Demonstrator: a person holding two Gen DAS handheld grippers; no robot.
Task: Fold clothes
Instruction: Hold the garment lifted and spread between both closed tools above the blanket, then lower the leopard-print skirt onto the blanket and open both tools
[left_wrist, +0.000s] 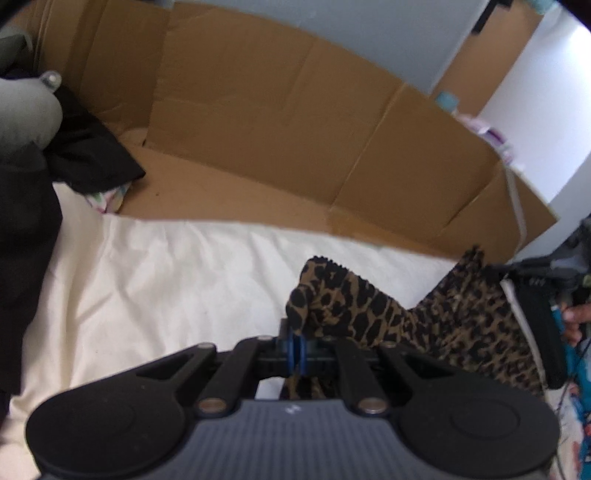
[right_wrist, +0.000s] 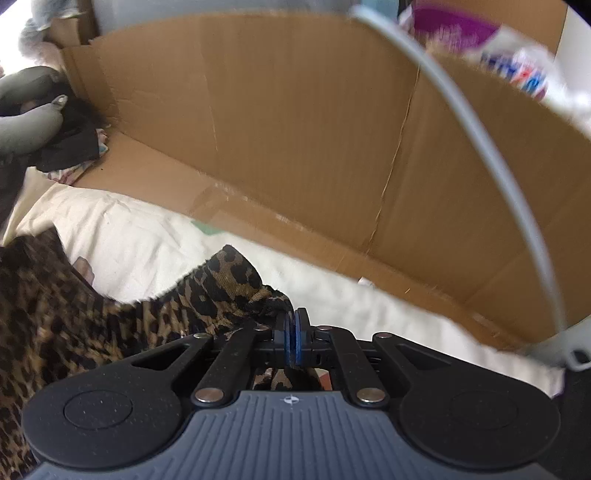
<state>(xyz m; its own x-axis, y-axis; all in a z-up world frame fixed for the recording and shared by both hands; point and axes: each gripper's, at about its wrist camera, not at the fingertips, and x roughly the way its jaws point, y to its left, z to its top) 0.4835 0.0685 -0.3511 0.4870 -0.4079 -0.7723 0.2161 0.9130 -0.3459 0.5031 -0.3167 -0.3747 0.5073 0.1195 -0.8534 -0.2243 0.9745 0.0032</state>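
A leopard-print garment (left_wrist: 373, 310) hangs stretched between both grippers above a cream sheet (left_wrist: 147, 280). In the left wrist view my left gripper (left_wrist: 297, 350) is shut on one corner of it; the cloth bunches above the blue pads and shows again below them. The other end rises to the right, where the right gripper's black body (left_wrist: 532, 280) and a hand (left_wrist: 576, 321) show at the frame's edge. In the right wrist view my right gripper (right_wrist: 293, 339) is shut on a bunched corner of the garment (right_wrist: 221, 288), which spreads away to the left.
A tall cardboard wall (left_wrist: 258, 110) stands along the far edge of the sheet. Dark clothes (left_wrist: 88, 151) and a grey cushion (left_wrist: 26, 110) lie at the far left. A thin white curved cable (right_wrist: 480, 129) and colourful packaging (right_wrist: 517, 66) are at the right.
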